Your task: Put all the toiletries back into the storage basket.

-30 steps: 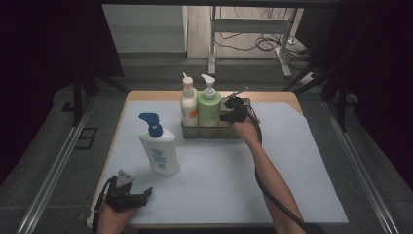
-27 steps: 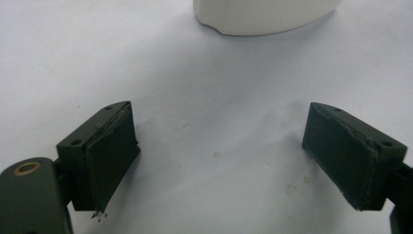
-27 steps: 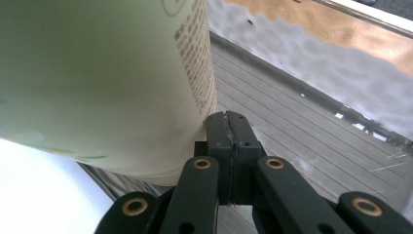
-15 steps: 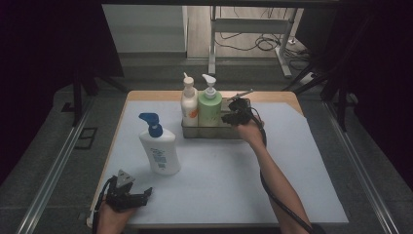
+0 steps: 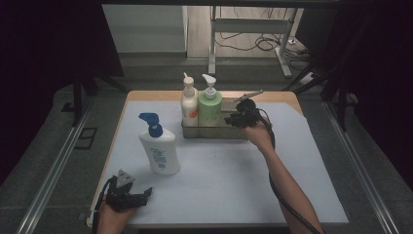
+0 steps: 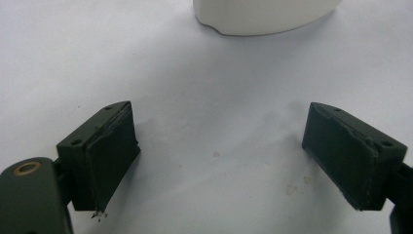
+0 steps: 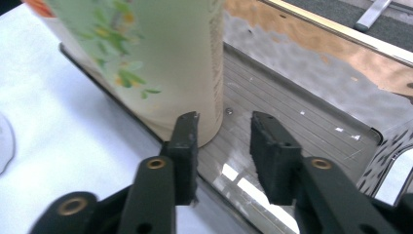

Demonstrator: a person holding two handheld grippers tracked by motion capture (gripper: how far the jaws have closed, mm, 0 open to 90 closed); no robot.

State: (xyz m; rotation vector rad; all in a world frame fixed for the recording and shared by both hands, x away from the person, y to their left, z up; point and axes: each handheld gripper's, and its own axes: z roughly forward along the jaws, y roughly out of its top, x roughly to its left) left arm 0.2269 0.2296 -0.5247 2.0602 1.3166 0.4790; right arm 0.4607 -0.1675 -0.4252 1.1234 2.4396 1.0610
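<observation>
At lower left, the left claw (image 5: 127,194) rests wide open and empty on the surface (image 5: 219,170). Just above stands the blue-pump bottle (image 5: 159,147): rigid, smooth, probably top-heavy, best gripped across its body. Upper centre, the right claw (image 5: 237,118), part open and empty, hangs over the metal tray (image 5: 214,131) beside the green bottle (image 5: 209,105).

My green pump bottle (image 5: 210,105) stands upright in the metal tray (image 5: 214,131) near the table's far edge, beside a white bottle (image 5: 189,104).
</observation>
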